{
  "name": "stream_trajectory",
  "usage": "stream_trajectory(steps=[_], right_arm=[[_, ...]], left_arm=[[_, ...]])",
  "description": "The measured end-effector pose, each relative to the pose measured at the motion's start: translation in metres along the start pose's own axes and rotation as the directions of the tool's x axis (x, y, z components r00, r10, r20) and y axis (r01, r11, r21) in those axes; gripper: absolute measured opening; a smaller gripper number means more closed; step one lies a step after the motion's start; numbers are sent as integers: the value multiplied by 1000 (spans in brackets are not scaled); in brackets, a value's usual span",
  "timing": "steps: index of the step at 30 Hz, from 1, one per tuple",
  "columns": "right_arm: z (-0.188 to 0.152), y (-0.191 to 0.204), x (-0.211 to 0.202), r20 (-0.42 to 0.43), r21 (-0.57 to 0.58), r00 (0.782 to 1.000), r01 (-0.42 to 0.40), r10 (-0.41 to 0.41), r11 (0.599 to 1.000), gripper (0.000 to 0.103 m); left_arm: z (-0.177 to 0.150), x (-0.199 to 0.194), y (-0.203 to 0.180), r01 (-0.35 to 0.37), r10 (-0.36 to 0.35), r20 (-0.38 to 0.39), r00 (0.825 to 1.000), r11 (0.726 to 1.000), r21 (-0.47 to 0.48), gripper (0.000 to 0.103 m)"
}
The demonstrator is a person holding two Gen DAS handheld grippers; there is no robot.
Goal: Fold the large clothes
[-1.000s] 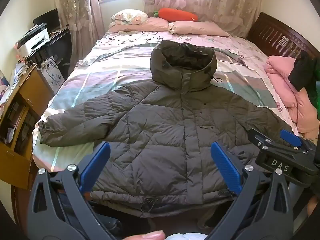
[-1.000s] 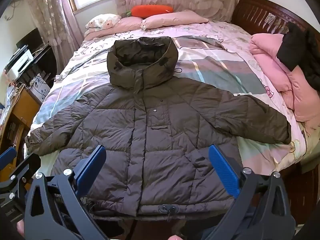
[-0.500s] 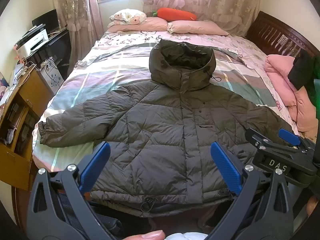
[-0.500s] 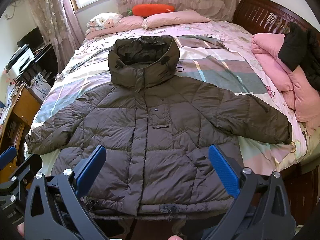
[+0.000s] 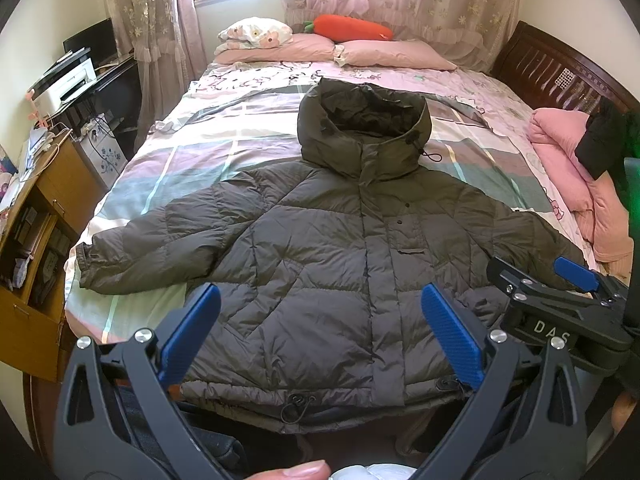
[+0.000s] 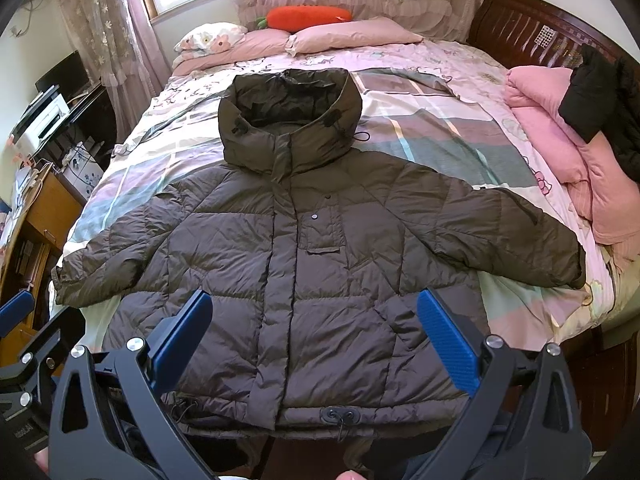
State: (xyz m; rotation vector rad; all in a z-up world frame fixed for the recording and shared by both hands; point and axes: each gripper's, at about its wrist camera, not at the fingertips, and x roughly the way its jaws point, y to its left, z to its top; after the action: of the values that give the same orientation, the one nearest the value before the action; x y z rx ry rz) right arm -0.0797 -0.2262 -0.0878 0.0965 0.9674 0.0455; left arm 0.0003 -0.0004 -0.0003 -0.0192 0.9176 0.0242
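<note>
A dark olive hooded puffer jacket lies flat and face up on the bed, sleeves spread to both sides, hood toward the pillows, hem at the near edge. My left gripper hovers open above the hem, holding nothing. My right gripper hangs open over the lower front of the jacket, also with nothing in it. In the left wrist view the right gripper shows beside the jacket's right sleeve. The left gripper pokes in at the left edge of the right wrist view.
The bed has a patchwork sheet. Pillows and an orange carrot cushion lie at the far end. A pink quilt with a black garment sits on the right. A wooden cabinet and printer stand left.
Both views have drifted slightly; the jacket sits a little higher in the frames. Both grippers stay open, and the jacket has not moved.
</note>
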Motion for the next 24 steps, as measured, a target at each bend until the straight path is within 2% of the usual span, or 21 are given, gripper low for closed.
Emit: stream_trajectory(steps=[24], right_arm=[[-3, 4, 5, -7, -3, 1000, -3, 3, 1000, 102]], left_arm=[[0, 0, 0, -1, 1, 0, 1000, 1000, 1, 101]])
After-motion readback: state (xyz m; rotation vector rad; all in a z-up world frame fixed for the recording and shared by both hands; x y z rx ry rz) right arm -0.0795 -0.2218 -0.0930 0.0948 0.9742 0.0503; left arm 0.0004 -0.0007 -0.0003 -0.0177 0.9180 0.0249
